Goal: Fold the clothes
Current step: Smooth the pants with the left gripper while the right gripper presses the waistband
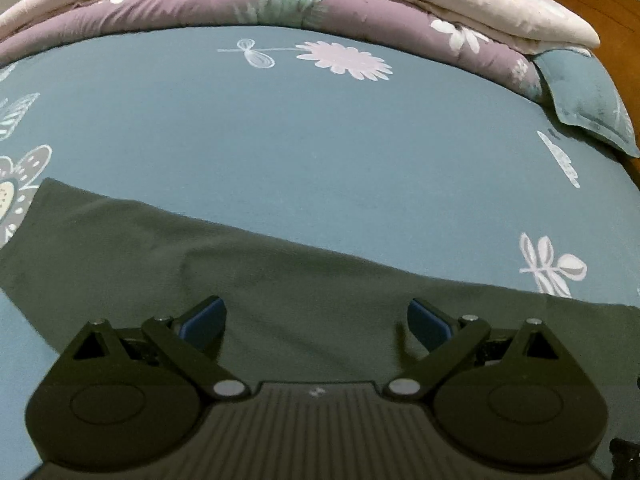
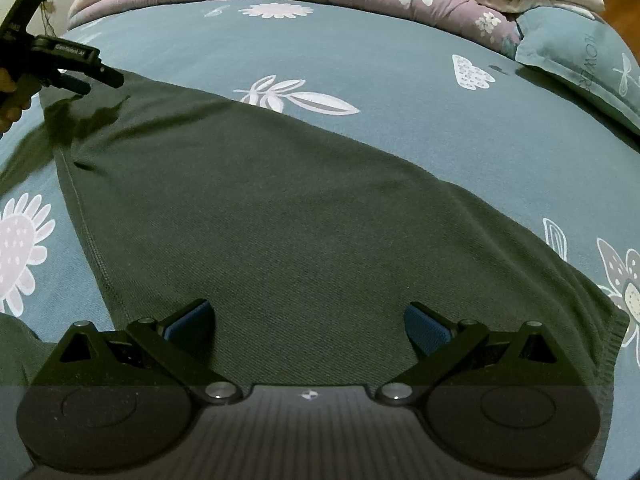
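I judge the task to be at an early step: the dark green garment [image 2: 280, 208] lies spread flat on the bed [image 1: 320, 140], with no fold I can confirm in it. A stitched hem runs down its left edge in the right wrist view, and a ribbed edge shows at its lower right corner.

My left gripper [image 1: 316, 320] hangs low over one end of the garment, fingers [image 1: 204, 320] spread wide and holding nothing. In the right wrist view I see the same left gripper [image 2: 86, 82] at the far left corner of the cloth, with part of a hand [image 2: 10, 100] behind it; whether it touches the fabric I cannot tell.

My right gripper [image 2: 308, 322] sits over the middle of the garment, tilted down toward it, fingers [image 2: 428, 328] likewise released and empty.

The next move, in my judgement, calls for each gripper to descend on an edge or corner, close on a single layer, and carry it across. Risk: pinching the bed sheet with the cloth.

A folded quilt [image 1: 320, 8] and a pillow [image 2: 580, 56] lie well apart at the head of the bed.
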### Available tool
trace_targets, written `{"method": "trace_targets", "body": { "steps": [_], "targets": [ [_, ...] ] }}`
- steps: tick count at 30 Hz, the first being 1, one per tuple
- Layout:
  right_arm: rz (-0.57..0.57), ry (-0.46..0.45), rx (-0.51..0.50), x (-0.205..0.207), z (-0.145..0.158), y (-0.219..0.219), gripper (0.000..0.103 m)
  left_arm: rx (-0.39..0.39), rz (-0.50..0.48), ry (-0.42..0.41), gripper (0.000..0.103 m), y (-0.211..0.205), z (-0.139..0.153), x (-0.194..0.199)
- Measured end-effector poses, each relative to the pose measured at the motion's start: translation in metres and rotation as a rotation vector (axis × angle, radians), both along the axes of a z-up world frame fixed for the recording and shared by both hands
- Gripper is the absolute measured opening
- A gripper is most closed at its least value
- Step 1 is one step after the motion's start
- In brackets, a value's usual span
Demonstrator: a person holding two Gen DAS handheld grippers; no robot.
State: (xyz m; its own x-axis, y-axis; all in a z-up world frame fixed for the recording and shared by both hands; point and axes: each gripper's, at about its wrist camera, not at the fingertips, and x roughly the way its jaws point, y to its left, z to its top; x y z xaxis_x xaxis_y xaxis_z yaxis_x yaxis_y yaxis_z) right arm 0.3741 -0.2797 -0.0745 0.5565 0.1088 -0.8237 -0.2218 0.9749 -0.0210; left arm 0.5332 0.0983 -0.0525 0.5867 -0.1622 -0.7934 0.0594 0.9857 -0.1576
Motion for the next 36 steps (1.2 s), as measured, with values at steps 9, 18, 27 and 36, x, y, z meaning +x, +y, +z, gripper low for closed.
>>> {"method": "trace_targets", "body": {
  "steps": [9, 18, 27, 36],
  "targets": [
    [-0.011, -0.009, 0.08, -0.046, 0.036, -0.036, 0.103, -0.078, -0.29, -0.021, 0.098, -0.081, 0.026, -0.078],
    [0.001, 0.005, 0.138, -0.117, 0.028, -0.056, 0.103, -0.153, -0.573, -0.027, 0.098, -0.187, 0.021, -0.142],
    [0.004, -0.003, 0.121, -0.161, 0.006, -0.055, 0.103, -0.221, -0.78, 0.025, 0.098, -0.233, 0.008, -0.203],
    [-0.007, -0.081, 0.107, -0.179, -0.009, -0.053, 0.103, -0.155, -0.76, 0.036, 0.098, -0.227, -0.012, -0.195]
  ]
}}
